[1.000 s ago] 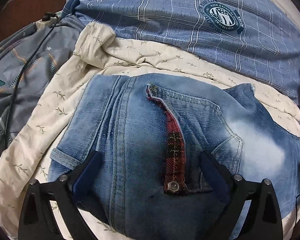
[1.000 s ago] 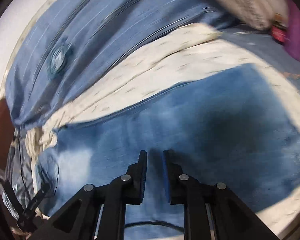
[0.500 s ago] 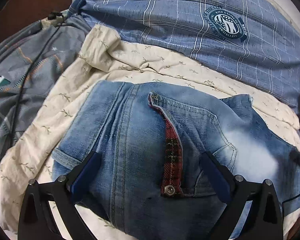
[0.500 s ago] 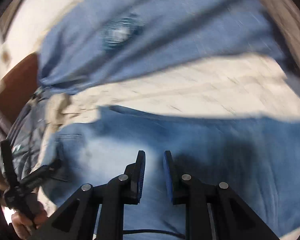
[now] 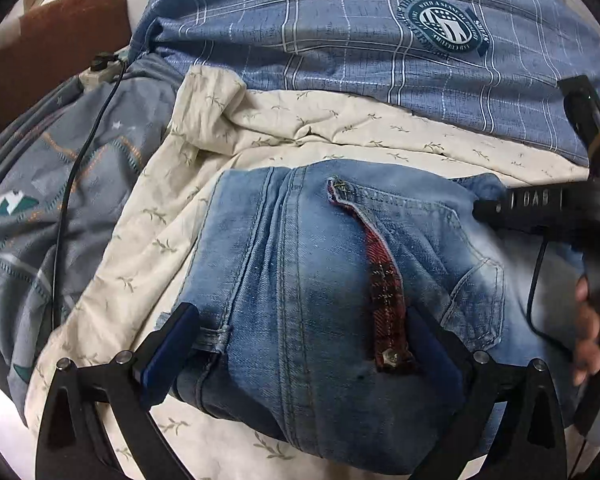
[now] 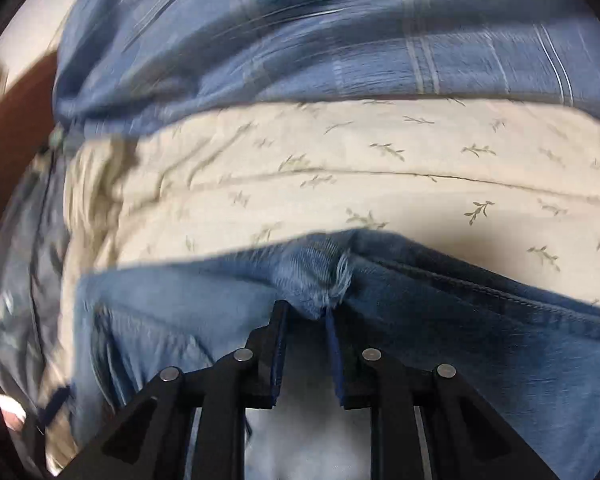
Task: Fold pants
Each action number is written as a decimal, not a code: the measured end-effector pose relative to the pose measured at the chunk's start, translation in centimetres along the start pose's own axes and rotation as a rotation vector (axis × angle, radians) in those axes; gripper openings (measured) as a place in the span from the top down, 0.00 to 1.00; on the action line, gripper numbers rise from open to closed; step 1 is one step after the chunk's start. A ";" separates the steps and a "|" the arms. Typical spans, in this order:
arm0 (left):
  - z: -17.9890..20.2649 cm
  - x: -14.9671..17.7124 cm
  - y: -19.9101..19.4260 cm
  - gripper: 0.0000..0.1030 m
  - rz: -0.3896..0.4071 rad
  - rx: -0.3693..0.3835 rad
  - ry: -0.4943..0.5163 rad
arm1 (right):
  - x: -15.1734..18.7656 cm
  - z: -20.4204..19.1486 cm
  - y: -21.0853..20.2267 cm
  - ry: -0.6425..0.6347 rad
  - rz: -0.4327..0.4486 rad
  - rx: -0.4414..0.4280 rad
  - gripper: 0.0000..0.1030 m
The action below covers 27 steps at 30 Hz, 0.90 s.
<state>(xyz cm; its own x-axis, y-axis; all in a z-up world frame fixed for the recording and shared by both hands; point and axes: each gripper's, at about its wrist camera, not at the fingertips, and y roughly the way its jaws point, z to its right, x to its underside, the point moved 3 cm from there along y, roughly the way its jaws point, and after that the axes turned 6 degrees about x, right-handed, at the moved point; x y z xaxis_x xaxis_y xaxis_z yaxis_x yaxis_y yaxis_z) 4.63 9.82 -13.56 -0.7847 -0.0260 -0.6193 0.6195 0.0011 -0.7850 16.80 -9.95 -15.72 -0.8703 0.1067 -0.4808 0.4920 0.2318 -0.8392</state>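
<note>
Pinching the jeans point(image 6: 480, 344) at a frayed edge, the right claw point(image 6: 306, 316) grips; the left claw point(image 5: 300, 344) is spread wide.

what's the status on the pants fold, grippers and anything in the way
Left gripper open, fingers straddling the jeans. Right gripper shut on a frayed denim edge. Jeans bunched on cream sheet. Black cable trails across jeans.

Right wrist view is motion-blurred left of the fingers point(image 6: 278, 344); the pillow point(image 6: 260, 48) emblem is illegible. Whether those fingers pinch the frayed jeans point(image 6: 460, 344) hem cannot be told. The jeans' near edge is hidden under the left fingers point(image 5: 172, 344).
</note>
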 end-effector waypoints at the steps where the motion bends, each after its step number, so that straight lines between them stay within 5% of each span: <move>1: 0.2 0.0 0.0 0.00 0.002 -0.010 0.006 | 0.0 0.3 -0.1 0.013 -0.006 -0.006 0.79; 11: 2.2 -0.1 -3.4 0.01 0.149 0.004 0.071 | 2.4 5.6 -8.6 0.046 0.149 -0.014 0.79; 20: 8.4 1.9 -1.4 0.01 0.077 0.021 0.276 | 10.1 14.2 -15.3 0.116 0.214 0.118 0.78; 25: 9.6 2.3 -0.4 0.00 0.058 -0.016 0.302 | 11.8 18.0 -13.9 0.209 0.148 0.172 0.48; 27: 9.7 2.3 -0.4 0.00 0.058 -0.029 0.298 | 12.1 19.0 -13.5 0.219 0.134 0.150 0.45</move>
<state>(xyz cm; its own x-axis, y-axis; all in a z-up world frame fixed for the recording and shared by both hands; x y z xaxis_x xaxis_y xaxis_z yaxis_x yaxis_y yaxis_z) 2.83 0.02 -14.53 -0.7225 0.2698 -0.6366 0.6658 0.0231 -0.7458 0.06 -30.13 -15.01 -0.7734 0.3368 -0.5371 0.5863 0.0577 -0.8080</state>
